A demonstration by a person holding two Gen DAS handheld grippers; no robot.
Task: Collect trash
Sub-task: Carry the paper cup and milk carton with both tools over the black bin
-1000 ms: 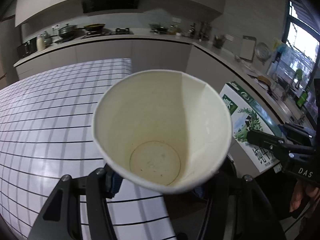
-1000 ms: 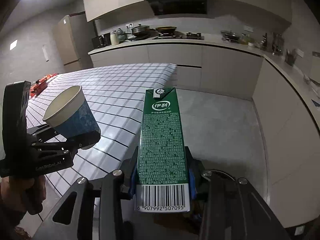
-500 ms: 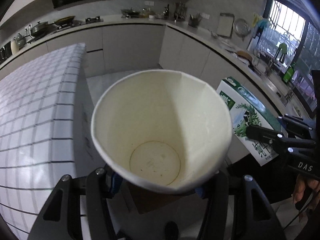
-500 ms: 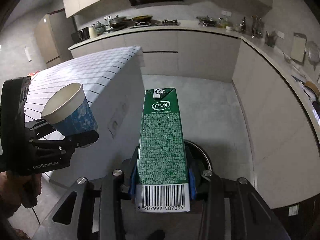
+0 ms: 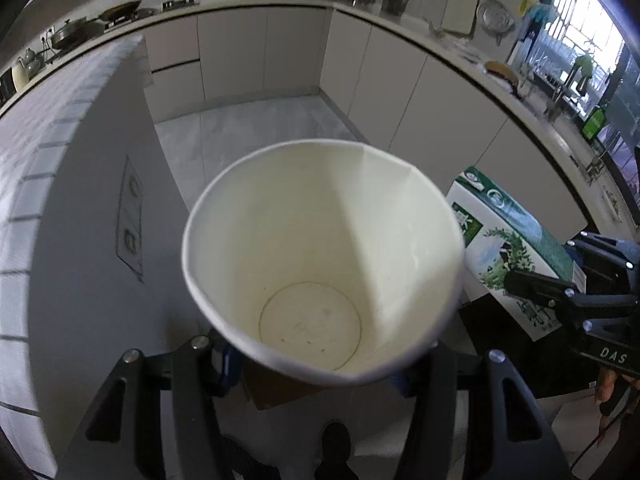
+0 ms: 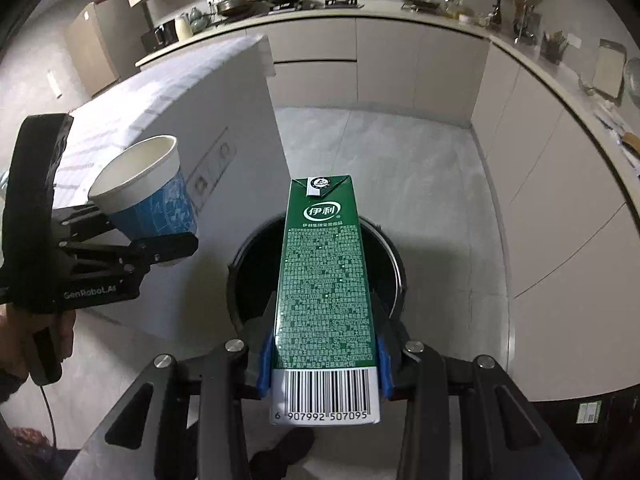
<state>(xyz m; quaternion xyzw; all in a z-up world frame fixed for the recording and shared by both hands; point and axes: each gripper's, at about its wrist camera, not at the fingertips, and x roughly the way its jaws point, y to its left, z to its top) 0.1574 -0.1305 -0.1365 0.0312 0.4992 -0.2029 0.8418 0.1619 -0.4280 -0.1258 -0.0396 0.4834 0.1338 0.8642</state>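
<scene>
the left gripper [image 5: 320, 364] clamps an empty paper cup [image 5: 320, 256], held in the air left of the milk carton [image 6: 324, 292]. the right gripper [image 6: 324, 364] grips that carton above the black trash bin [image 6: 256, 276].

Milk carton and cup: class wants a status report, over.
Left gripper shut on paper cup. Right gripper shut on milk carton, above the bin. Nothing in the way.
</scene>
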